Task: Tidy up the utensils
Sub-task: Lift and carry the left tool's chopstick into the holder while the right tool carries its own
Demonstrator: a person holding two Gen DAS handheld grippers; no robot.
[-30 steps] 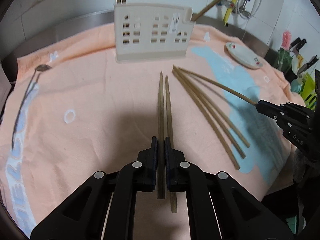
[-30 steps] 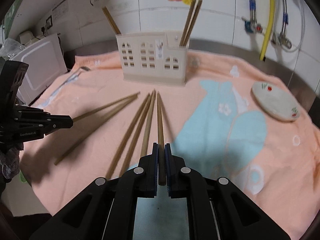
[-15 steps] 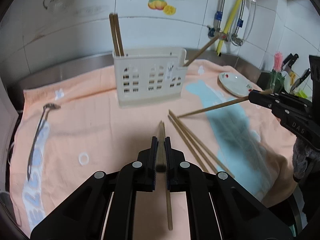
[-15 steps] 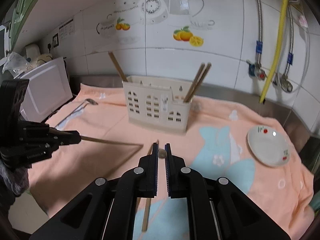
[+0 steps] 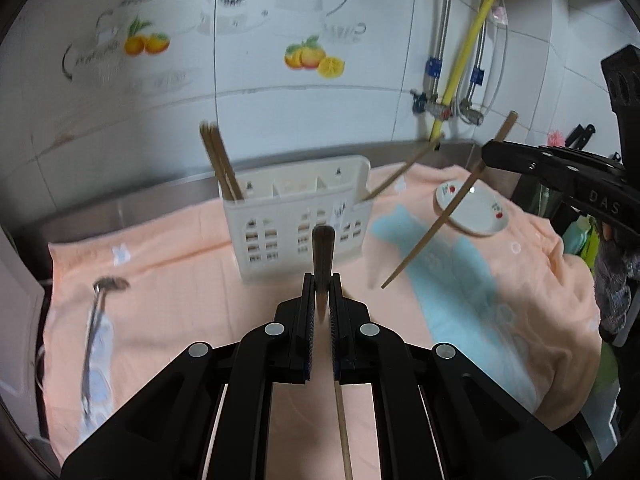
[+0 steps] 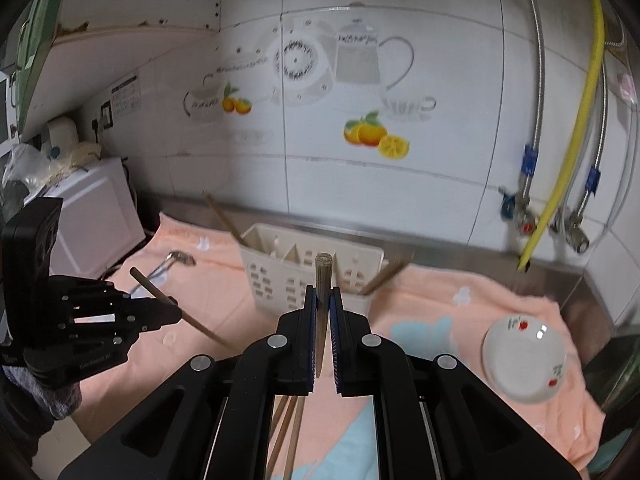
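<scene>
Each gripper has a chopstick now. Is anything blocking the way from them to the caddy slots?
Nothing visible: only bare towel lies between either held chopstick and the caddy. Its end slots already hold chopsticks; the middle ones look open.

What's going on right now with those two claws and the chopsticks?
Left gripper shut on a chopstick. Right gripper shut on another chopstick. Both held in the air, short of the holder. Nothing blocking the way.

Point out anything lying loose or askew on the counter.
Several chopsticks lie loose on the orange towel below the right gripper, outside the caddy. A ladle lies flat on the towel's left side. Chopsticks already in the caddy lean outward.
</scene>
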